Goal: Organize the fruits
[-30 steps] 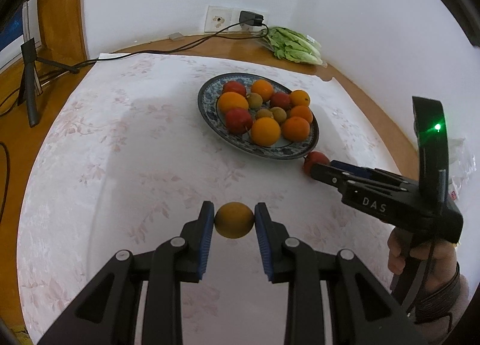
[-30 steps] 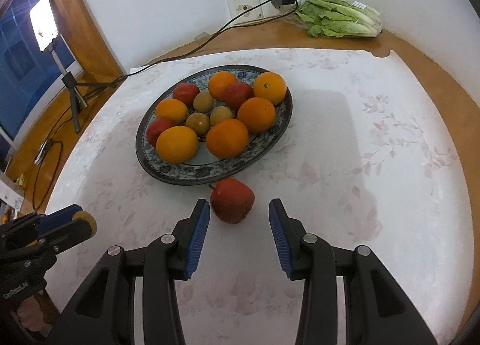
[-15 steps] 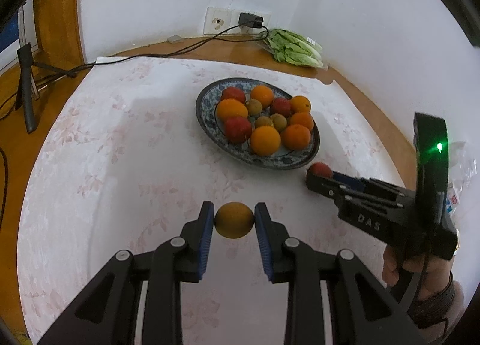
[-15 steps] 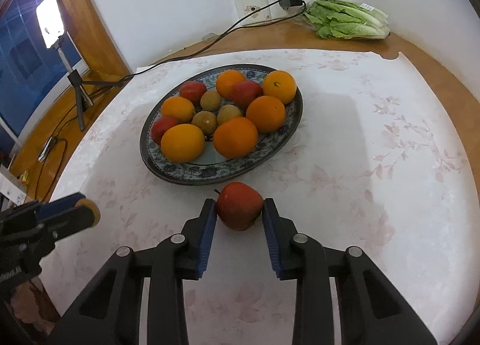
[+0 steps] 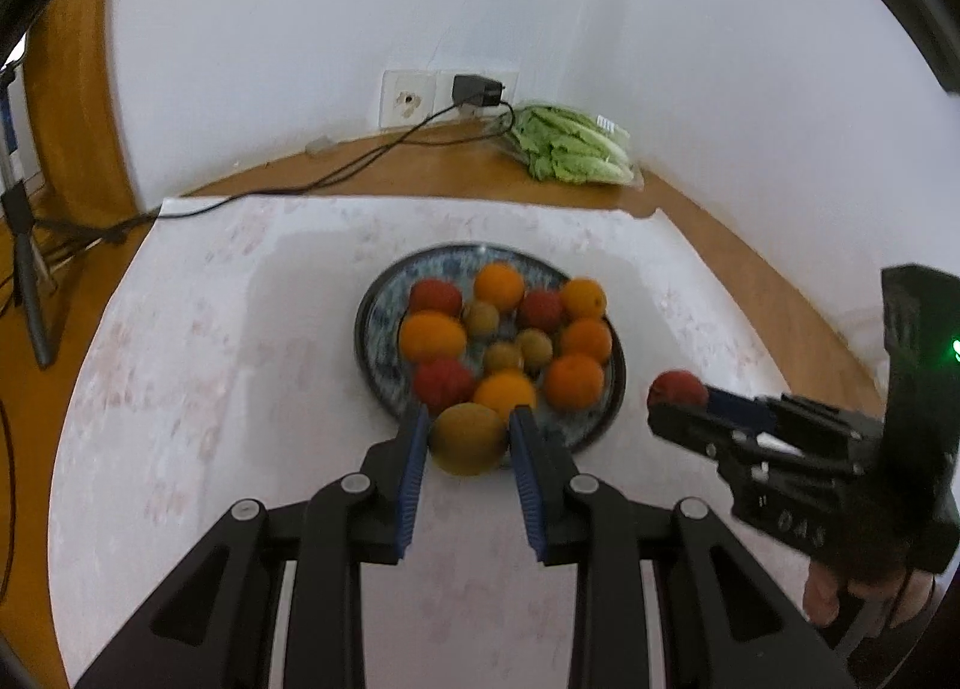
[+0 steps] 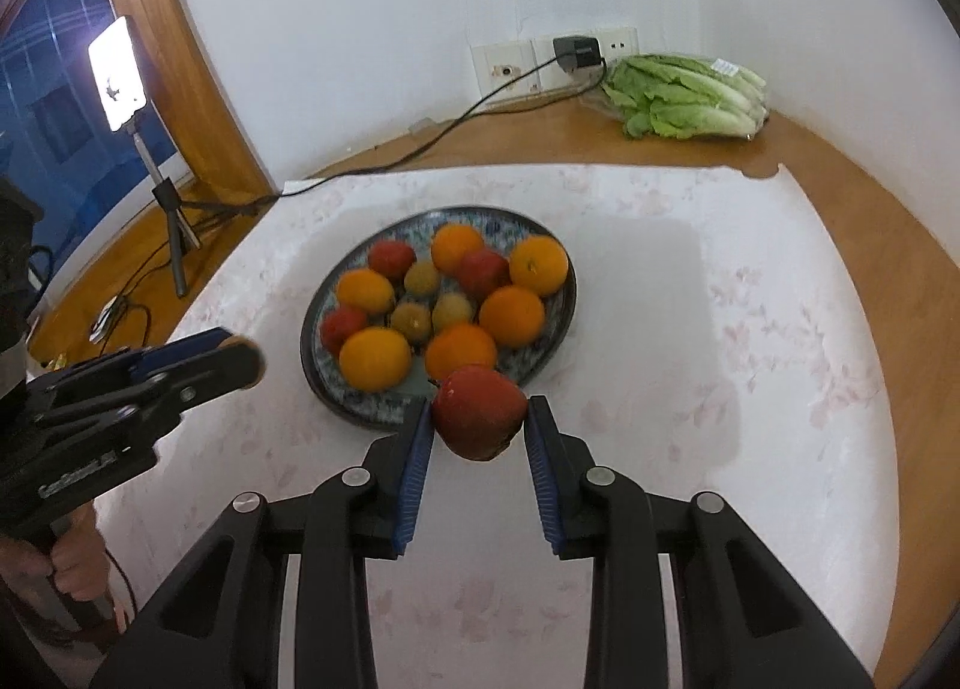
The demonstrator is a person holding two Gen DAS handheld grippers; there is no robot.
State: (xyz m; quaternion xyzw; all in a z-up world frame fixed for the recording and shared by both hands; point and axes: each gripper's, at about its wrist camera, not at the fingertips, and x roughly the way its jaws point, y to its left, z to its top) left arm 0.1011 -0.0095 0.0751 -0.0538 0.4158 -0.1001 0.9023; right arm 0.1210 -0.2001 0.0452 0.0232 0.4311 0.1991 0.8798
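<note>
Both hands are loaded here: the left tongs are pinching a yellow-brown fruit between their blue pads, up off the cloth, right at the near rim of the blue patterned plate. Over on the other side, the right tongs are clamped on a red apple, also in the air, just in front of that same plate's near edge. The plate is crowded: oranges, red apples and a few small brownish fruits in the middle, all touching one another. It sits on a white flowered cloth spread over the wooden table. At the far end of the table, against the wall, there's a bagged head of lettuce, next to a charger plugged into the wall socket, its cable trailing off to the left. A lamp on a small tripod glows beyond the left edge.
</note>
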